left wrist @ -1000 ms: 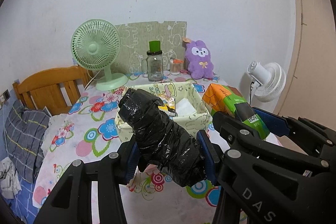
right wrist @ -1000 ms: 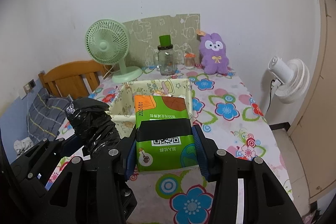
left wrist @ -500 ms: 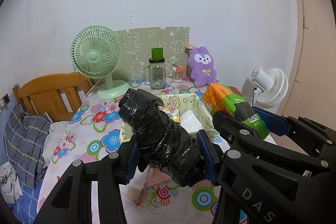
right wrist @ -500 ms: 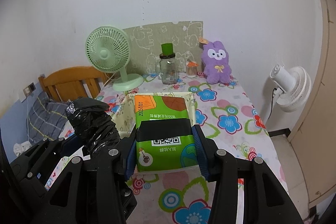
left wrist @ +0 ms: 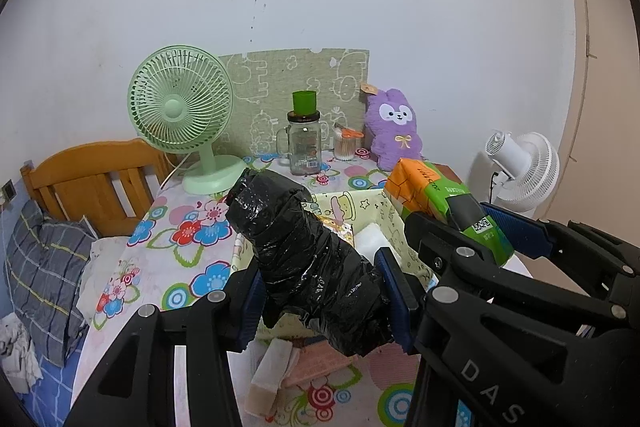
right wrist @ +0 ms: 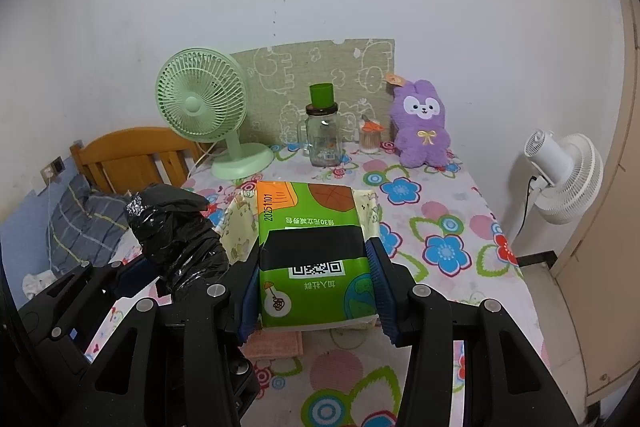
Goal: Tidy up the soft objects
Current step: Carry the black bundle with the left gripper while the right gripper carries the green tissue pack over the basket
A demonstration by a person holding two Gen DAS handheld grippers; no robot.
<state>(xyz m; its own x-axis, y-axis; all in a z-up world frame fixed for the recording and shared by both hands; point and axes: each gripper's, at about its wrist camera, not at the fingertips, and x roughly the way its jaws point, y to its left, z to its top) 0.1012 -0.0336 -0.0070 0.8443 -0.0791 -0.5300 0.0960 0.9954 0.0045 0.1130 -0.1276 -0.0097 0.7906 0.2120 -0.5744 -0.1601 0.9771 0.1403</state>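
Note:
My left gripper is shut on a black plastic-wrapped roll and holds it above the near edge of a pale yellow fabric basket. My right gripper is shut on a green and orange tissue pack, held above the same basket. Each held thing shows in the other view: the tissue pack to the right, the black roll to the left. The basket holds a white pad and a printed packet. Folded pink and cream cloths lie on the table below the roll.
On the flowered tablecloth at the back stand a green desk fan, a glass jar with a green cup, a toothpick holder and a purple plush bunny. A white fan stands right, a wooden bed frame left.
Both grippers have risen and drawn back a little with their loads, so the basket sits lower in view. The folded cloths near the table's front edge have come into sight.

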